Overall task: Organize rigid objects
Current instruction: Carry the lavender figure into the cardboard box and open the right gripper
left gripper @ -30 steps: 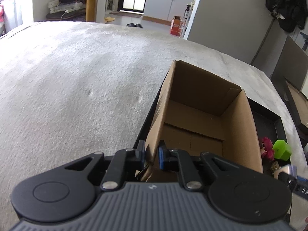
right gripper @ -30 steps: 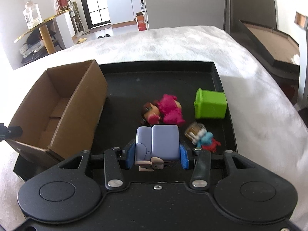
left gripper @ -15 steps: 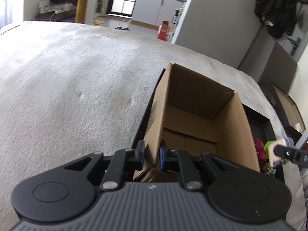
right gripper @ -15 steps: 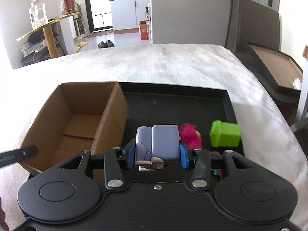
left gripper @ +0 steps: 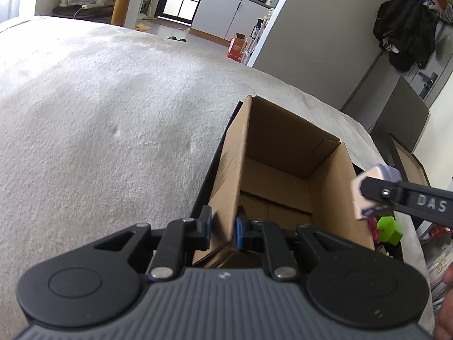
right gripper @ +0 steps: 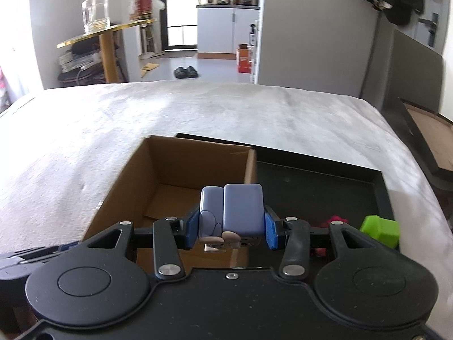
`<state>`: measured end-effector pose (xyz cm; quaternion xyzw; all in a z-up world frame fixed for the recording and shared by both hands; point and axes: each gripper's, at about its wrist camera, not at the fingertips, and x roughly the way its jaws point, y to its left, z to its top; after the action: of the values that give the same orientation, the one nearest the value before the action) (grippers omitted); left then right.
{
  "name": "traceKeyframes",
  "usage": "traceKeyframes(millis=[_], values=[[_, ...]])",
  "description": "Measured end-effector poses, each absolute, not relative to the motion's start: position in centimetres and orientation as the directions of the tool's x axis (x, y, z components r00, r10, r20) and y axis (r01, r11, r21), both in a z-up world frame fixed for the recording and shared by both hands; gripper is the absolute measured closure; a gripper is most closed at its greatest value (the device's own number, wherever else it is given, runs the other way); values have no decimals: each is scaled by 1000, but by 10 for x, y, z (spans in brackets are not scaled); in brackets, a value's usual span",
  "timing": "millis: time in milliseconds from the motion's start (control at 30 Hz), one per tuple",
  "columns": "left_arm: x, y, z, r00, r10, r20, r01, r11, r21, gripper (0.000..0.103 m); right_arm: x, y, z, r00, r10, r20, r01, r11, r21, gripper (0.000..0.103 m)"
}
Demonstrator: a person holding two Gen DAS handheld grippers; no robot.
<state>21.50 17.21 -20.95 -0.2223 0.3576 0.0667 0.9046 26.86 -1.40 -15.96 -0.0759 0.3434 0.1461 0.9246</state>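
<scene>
Gripping one cardboard box (left gripper: 286, 170) wall, left hand-held gripper (left gripper: 222, 231); right hand-held gripper (right gripper: 230, 228) clamping one lavender toy (right gripper: 230, 212).

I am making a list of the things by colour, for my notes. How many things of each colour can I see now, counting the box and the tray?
Brown: 1, the cardboard box
Black: 1, the tray
Lavender: 1, the toy in the right gripper
Green: 1, the block
Pink: 1, the toy, partly hidden
Total: 5
</scene>
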Motion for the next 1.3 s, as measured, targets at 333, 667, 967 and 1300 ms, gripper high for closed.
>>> traceKeyframes(millis=[333,667,967,1300], values=[[214,181,-209,726,-48,-686,-312,866,-391,87,271,23,-162,692,265,-671,-425,901,-83,59],[214,186,-210,725,-53,-687,-333,845,-417,87,268,37,-161,681,256,-686,-485,859,-161,58],[213,186,-210,728,-54,-684,-334,843,-421,87,258,52,-163,690,250,-679,-540,802,-254,58],[211,186,-209,727,-66,-684,-320,848,-422,85,255,55,-156,747,249,-616,-524,790,-317,39]])
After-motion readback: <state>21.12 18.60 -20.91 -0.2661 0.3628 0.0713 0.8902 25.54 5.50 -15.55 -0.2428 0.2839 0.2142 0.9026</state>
